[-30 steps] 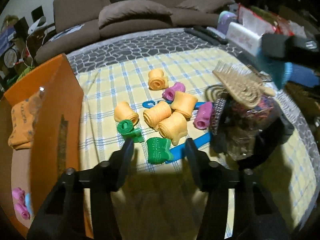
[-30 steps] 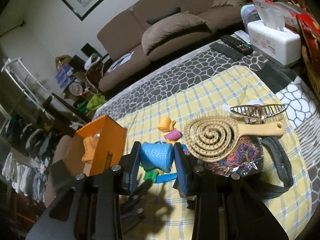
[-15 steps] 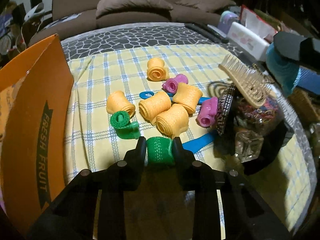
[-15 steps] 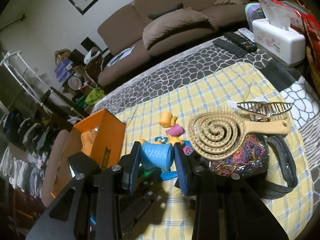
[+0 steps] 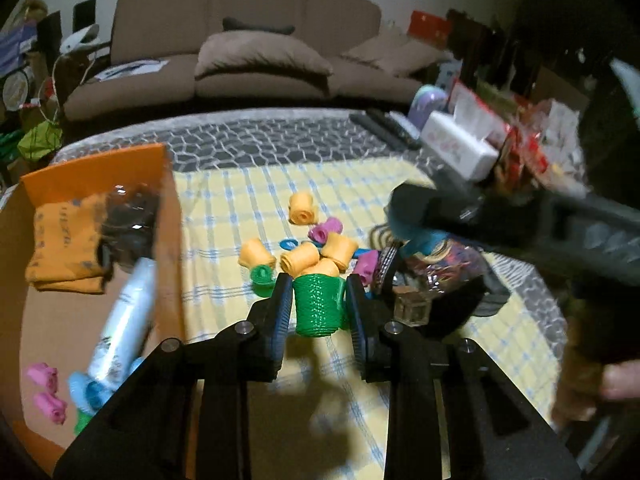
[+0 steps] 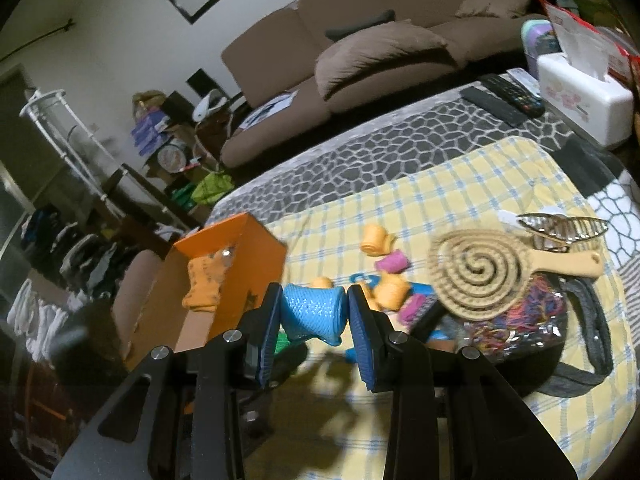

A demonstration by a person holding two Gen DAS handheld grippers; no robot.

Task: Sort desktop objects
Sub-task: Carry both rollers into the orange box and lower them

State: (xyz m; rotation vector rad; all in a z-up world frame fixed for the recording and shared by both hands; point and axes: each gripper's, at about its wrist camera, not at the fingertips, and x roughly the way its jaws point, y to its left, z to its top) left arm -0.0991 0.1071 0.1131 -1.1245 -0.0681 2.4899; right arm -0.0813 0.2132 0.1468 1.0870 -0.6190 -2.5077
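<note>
My left gripper [image 5: 319, 306] is shut on a green hair roller [image 5: 319, 303] and holds it above the yellow checked cloth [image 5: 224, 280]. My right gripper [image 6: 313, 317] is shut on a blue hair roller [image 6: 313, 314], also lifted above the cloth. Several orange rollers [image 5: 300, 258], pink rollers [image 5: 326, 230] and another green roller [image 5: 262, 276] lie in a loose pile on the cloth beyond the left gripper. The orange cardboard box [image 5: 96, 168] stands at the left and holds pink rollers [image 5: 44, 388], a white tube [image 5: 124, 320] and an orange cloth [image 5: 64, 236]. The box also shows in the right wrist view [image 6: 256, 256].
A spiral hairbrush [image 6: 476, 268], a gold hair clip [image 6: 560, 226] and a clear pouch of rubber bands [image 6: 520, 320] lie at the right. A tissue box [image 6: 580, 96] and remote controls [image 6: 504, 96] sit at the far edge. A brown sofa [image 5: 240, 64] stands behind.
My left gripper went down to the pile, shut on the green roller and lifted it. My right gripper kept hold of the blue roller and shifted slightly.
</note>
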